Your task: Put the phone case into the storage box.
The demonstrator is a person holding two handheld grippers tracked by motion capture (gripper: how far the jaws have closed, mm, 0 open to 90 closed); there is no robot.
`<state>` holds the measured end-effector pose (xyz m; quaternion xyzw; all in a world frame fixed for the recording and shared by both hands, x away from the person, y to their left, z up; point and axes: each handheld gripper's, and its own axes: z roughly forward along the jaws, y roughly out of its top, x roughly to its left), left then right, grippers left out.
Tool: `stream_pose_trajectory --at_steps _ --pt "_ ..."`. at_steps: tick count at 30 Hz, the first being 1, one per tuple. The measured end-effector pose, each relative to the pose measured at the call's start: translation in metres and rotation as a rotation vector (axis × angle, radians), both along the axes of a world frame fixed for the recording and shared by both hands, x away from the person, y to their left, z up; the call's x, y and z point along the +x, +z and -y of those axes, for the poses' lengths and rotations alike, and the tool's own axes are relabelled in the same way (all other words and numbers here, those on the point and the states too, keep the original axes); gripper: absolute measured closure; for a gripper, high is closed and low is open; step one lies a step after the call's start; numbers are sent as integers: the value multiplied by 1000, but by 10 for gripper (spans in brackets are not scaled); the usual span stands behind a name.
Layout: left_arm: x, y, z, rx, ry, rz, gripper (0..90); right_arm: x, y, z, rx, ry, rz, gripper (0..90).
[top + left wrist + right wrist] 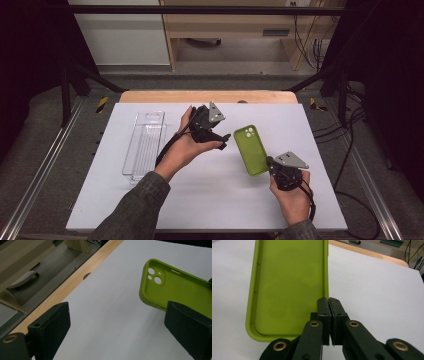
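Observation:
A lime green phone case (250,147) lies right of the table's middle, its camera cut-outs at the far end. My right gripper (270,163) is shut on it. In the right gripper view the jaws pinch the case's side wall (326,277) near its close corner, and the hollow inside (287,282) faces the camera. My left gripper (223,141) hangs just left of the case, held in a hand. Its jaws stand wide apart with nothing between them (117,335). The case (175,287) sits beyond its right finger (190,332).
A clear plastic tray (145,145) lies lengthwise on the left of the white sheet (210,200). The wooden table edge (207,96) runs along the far side. Cables (345,135) trail down past the table's right side.

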<state>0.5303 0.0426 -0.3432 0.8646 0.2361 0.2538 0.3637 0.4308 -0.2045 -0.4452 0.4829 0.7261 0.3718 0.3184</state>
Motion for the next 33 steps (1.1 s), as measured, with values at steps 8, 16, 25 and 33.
stream_pose_trajectory --at_steps 8,16,25,33 --pt "1 2 11 6 -3 -12 101 -2 1 0 -9 10 13 881" --pt "1 -1 18 25 -11 -28 117 -3 1 0 3 8 14 881" --pt "2 3 24 37 -21 -29 162 -4 2 -3 0 16 28 881" --pt "6 8 33 54 -33 -28 210 -4 2 -6 -14 18 33 881"
